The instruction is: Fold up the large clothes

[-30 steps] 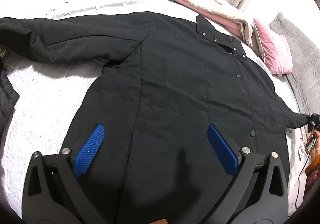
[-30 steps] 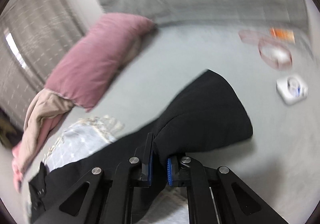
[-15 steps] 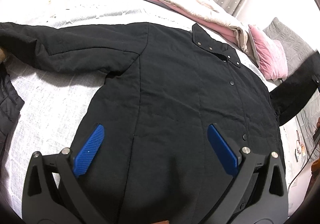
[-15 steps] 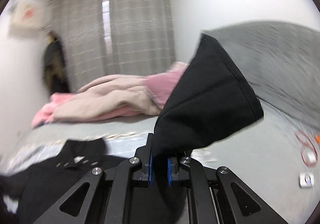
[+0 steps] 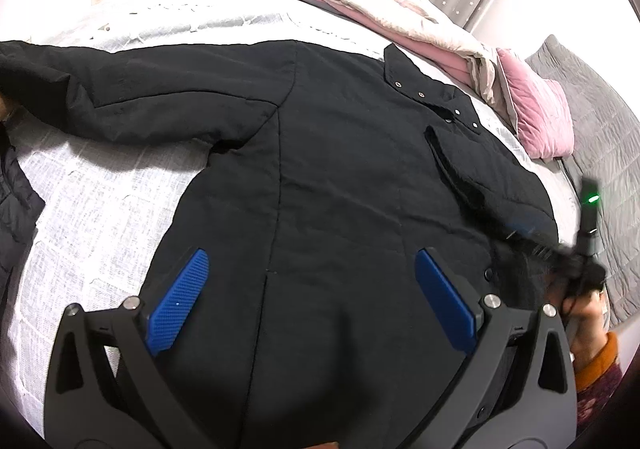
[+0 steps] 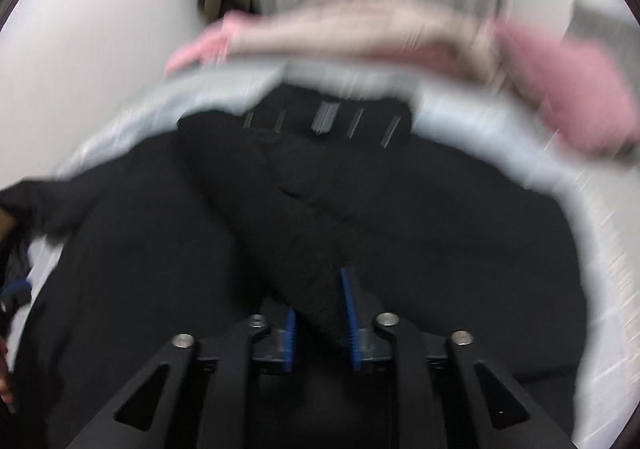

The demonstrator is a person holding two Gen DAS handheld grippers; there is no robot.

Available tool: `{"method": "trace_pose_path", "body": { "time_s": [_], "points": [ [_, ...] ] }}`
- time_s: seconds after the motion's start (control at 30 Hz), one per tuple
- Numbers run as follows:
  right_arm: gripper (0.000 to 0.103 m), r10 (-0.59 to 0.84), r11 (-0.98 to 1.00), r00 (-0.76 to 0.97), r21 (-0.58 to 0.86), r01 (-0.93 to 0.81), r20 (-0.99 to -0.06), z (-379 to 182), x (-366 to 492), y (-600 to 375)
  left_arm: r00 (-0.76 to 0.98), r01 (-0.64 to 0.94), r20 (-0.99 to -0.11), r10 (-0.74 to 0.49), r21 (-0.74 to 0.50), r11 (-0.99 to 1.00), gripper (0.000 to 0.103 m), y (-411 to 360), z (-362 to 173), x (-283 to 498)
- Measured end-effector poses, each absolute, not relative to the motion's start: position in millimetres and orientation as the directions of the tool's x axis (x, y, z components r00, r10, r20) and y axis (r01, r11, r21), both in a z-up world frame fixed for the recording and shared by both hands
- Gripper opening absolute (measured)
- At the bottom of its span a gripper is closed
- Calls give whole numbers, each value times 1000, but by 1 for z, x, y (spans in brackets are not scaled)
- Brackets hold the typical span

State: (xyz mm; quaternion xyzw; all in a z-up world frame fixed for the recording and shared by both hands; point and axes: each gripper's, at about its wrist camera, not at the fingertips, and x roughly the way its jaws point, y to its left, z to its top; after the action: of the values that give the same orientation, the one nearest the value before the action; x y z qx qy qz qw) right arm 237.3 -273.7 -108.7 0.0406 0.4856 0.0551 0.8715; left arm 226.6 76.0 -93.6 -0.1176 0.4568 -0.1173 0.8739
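Note:
A black snap-front jacket [image 5: 340, 169] lies spread flat on the pale bed sheet [image 5: 100, 209], collar toward the far right. One sleeve [image 5: 120, 89] stretches out to the left. The other sleeve [image 5: 460, 169] is folded across the chest. My left gripper [image 5: 312, 297] hovers open over the lower body of the jacket, nothing between its blue pads. In the blurred right wrist view my right gripper [image 6: 318, 325] has its jaws opening, with the folded sleeve's cuff [image 6: 316, 289] lying loose between the pads. That gripper also shows as a blur at the jacket's right edge [image 5: 560, 257].
A pink and beige blanket [image 5: 380, 9] is heaped along the far side of the bed, with a pink pillow [image 5: 536, 117] and a grey quilt [image 5: 600, 169] at the right. Another dark garment [image 5: 16, 209] lies at the left edge. A person's hand [image 5: 588, 313] holds the right gripper.
The right gripper swung the sleeve from beside the bed up and over onto the jacket's chest, and its pads have parted. The left gripper stayed in place.

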Motion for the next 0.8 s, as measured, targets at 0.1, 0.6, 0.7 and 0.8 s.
{"method": "trace_pose_path", "body": {
  "time_s": [0.1, 0.6, 0.7, 0.8],
  "points": [
    [58, 182, 983, 541, 146, -109, -821, -113, 225, -261, 553, 98, -773, -311, -311, 945, 103, 76, -94, 227],
    [10, -96, 940, 648, -284, -192, -756, -118, 233, -186, 543, 87, -783, -303, -306, 948, 103, 72, -98, 228],
    [10, -132, 956, 667, -272, -108, -733, -118, 259, -182, 545, 65, -791, -277, -289, 955, 103, 76, -98, 231],
    [18, -119, 973, 615, -215, -84, -779, -129, 269, -181, 551, 34, -794, -256, -285, 958, 103, 85, -97, 234]
  ]
}}
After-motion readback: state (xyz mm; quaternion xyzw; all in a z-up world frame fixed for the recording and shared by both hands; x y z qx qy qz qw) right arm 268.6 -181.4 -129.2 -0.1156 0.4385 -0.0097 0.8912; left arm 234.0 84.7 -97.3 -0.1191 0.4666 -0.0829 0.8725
